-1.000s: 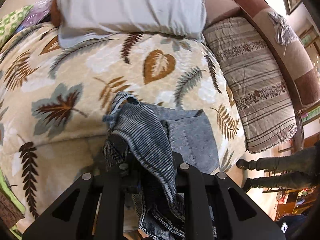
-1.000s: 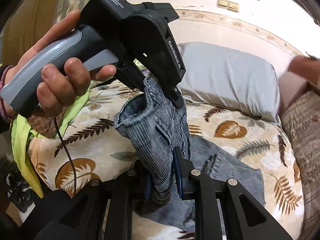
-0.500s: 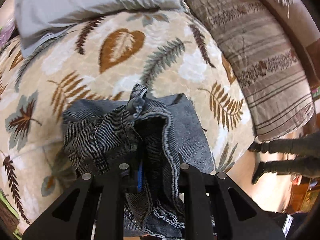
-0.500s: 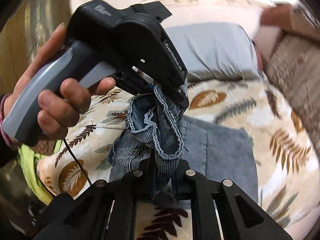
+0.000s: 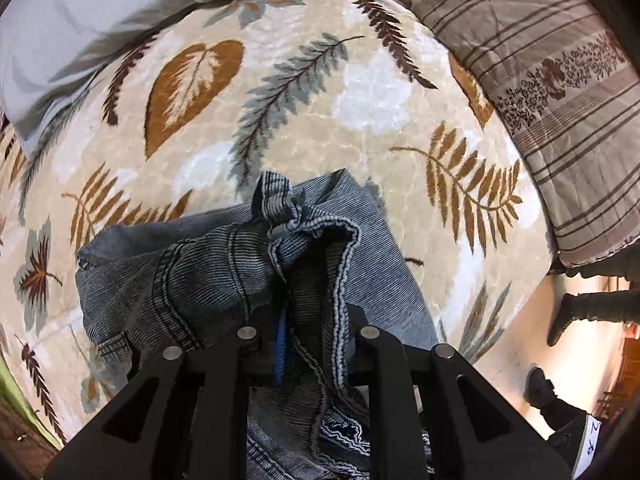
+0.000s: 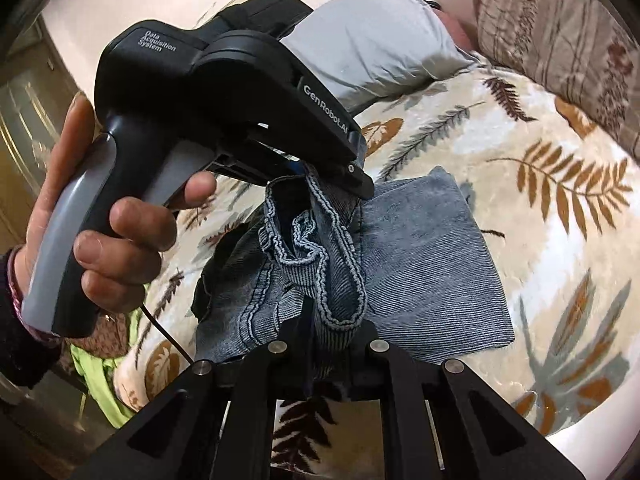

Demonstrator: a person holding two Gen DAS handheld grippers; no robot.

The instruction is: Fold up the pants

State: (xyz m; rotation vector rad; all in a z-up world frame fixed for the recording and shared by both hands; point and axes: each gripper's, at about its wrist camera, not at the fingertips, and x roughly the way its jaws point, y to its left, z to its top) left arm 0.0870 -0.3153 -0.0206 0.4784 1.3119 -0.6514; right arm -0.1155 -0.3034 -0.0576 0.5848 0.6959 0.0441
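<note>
The pants are blue-grey corduroy jeans [image 5: 192, 280], partly folded on the leaf-print bedspread [image 5: 280, 92]. My left gripper [image 5: 304, 320] is shut on a bunched hem of the pants and holds it above the lower layer. My right gripper [image 6: 324, 332] is shut on the same bunch of fabric [image 6: 320, 248], right below the left gripper's black body [image 6: 224, 92], which a hand holds. The flat folded part of the pants [image 6: 424, 256] lies on the bed to the right.
A grey pillow [image 5: 100, 12] lies at the head of the bed. A striped brown quilt [image 5: 560, 80] lies along the right side. The bed edge and floor show at lower right [image 5: 520, 340]. A lime-green cloth [image 6: 100, 368] hangs at the left.
Both grippers have carried the held hem over the pants toward the right side of the bed and lowered it. The folded layer beneath now shows more fully.
</note>
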